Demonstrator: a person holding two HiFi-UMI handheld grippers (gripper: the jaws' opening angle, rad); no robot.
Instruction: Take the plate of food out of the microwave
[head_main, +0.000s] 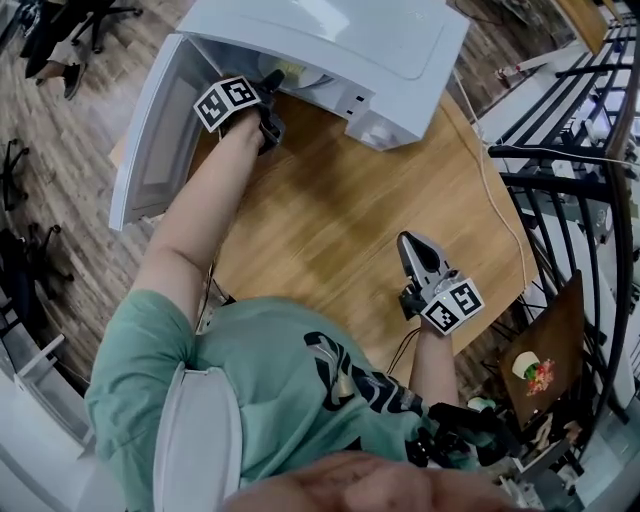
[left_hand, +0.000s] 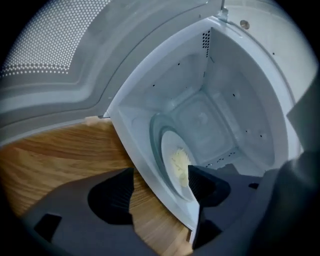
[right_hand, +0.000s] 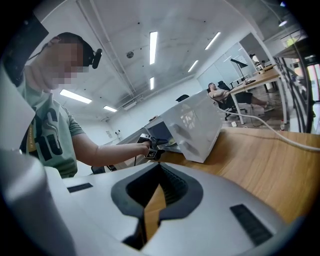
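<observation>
Left hand-held gripper (left_hand: 160, 186), jaws apart, arm outstretched to microwave (head_main: 330, 40) mouth.

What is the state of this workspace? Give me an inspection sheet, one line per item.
Surface: wooden table, carrying the microwave at its far end.
Job's things: microwave with its door open; plate with pale food inside, on the glass tray.
Clutter: nothing seen.
Grippers: left gripper open at the microwave's mouth, not touching the plate; right gripper shut, empty, near the table's front.
Cables: white cable along the table's right side.
Surroundings: black railing on the right; office chairs beyond.
</observation>
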